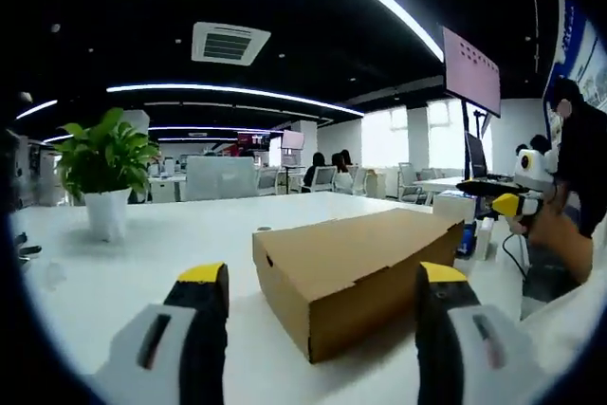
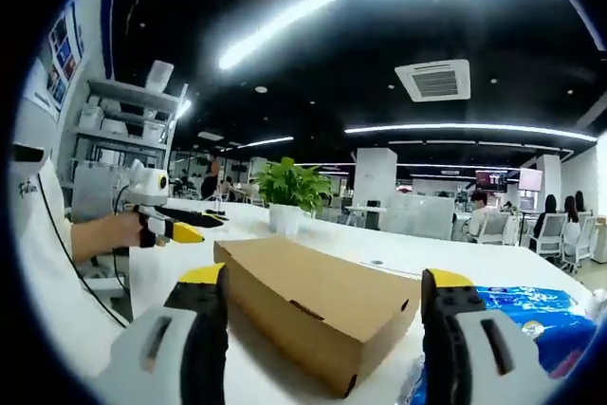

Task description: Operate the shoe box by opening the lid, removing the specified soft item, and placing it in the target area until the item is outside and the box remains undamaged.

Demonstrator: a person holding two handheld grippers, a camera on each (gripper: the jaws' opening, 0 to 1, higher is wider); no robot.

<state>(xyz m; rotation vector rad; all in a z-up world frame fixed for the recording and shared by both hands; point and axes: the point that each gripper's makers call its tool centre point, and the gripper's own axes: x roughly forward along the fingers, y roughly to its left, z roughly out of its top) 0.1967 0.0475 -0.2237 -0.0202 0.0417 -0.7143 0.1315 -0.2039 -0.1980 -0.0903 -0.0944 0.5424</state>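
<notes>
Shoe box sits lid-shut mid tabletop, btwn both tools. Left tool jaws wide, empty; right tool same. Thin cardboard, prob light, dents easy, so lift lid by front lip, gently. Potted plant well off; blue pack just beside box, near the right tool.

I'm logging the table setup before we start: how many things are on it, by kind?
Box: 1
Potted plant: 1
Blue pack: 1
Total: 3
</notes>
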